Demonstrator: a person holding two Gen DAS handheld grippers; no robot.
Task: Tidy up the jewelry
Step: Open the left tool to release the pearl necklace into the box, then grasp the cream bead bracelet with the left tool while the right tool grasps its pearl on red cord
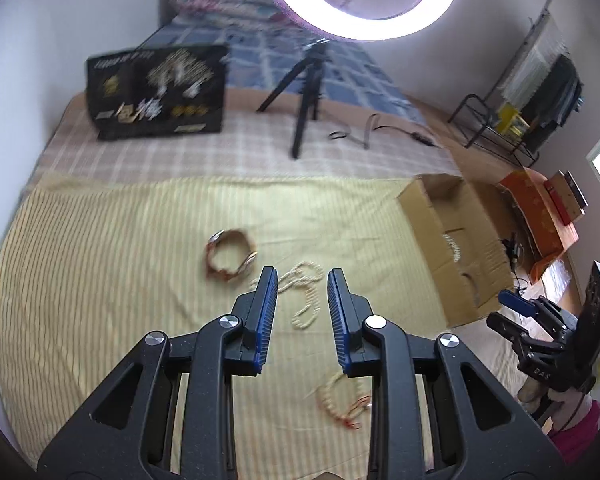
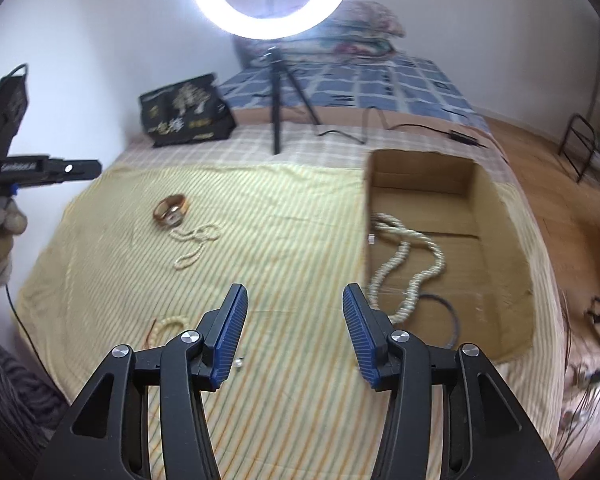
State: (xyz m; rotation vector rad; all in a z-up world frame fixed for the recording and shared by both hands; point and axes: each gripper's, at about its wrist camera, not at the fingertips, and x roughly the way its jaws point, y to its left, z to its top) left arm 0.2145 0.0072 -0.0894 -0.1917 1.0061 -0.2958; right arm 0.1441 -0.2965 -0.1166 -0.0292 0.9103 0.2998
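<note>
Jewelry lies scattered on a yellow striped cloth [image 2: 292,240] beside an open cardboard box [image 2: 496,280]. Inside the box, a thick, ropy pearl strand [image 2: 408,272] coils over a thin dark ring [image 2: 454,320]. Left of the box, well apart, sit a round bangle [image 2: 171,209], a thin pearl necklace [image 1: 306,294] and a beaded bracelet [image 1: 342,398]. Left gripper [image 1: 302,280] and right gripper [image 2: 294,296] both hang over the cloth with ribbed blue pads parted, holding nothing.

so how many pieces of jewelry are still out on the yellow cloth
3, as far as shows. A brown bangle lies farthest back, a thin pearl strand right beside it, and a beaded bracelet with red thread nearest. The gripper fingers could hide something small.
</note>
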